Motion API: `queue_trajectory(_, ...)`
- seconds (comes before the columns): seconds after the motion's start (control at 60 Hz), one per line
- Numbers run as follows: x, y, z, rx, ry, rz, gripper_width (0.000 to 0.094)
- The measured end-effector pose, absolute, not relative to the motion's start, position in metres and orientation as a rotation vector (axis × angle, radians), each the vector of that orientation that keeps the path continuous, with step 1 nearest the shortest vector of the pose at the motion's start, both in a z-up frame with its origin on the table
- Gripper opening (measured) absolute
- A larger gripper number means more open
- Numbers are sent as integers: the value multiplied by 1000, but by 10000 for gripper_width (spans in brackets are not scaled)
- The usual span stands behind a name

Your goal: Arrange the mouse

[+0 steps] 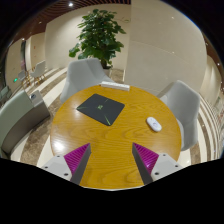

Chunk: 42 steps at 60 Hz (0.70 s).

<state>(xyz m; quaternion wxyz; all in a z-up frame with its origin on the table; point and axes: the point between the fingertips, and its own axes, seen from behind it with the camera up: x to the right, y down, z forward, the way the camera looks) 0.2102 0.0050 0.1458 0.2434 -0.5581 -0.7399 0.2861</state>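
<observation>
A small white mouse lies on the round wooden table, to the right of a dark grey mouse pad that sits near the table's middle. My gripper is above the table's near edge, well short of both. Its fingers with pink pads are wide apart with only bare tabletop between them. The mouse is ahead and to the right of the right finger.
A white flat object lies at the table's far edge. Grey chairs stand at the far left, the right and the near left. A potted plant stands behind the table.
</observation>
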Motion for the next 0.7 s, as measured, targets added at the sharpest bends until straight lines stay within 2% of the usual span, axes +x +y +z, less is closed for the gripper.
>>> queue_trajectory(0.133,205,25,140,-1539,-1966,740,868)
queue_trajectory(0.233,201,65,128,-1581,-1910,705,867)
queue_trajectory(0.417,195,146,130,-1658,-1814,627,866)
queue_trajectory(0.7,157,193,104,-1707,-1745,619,866)
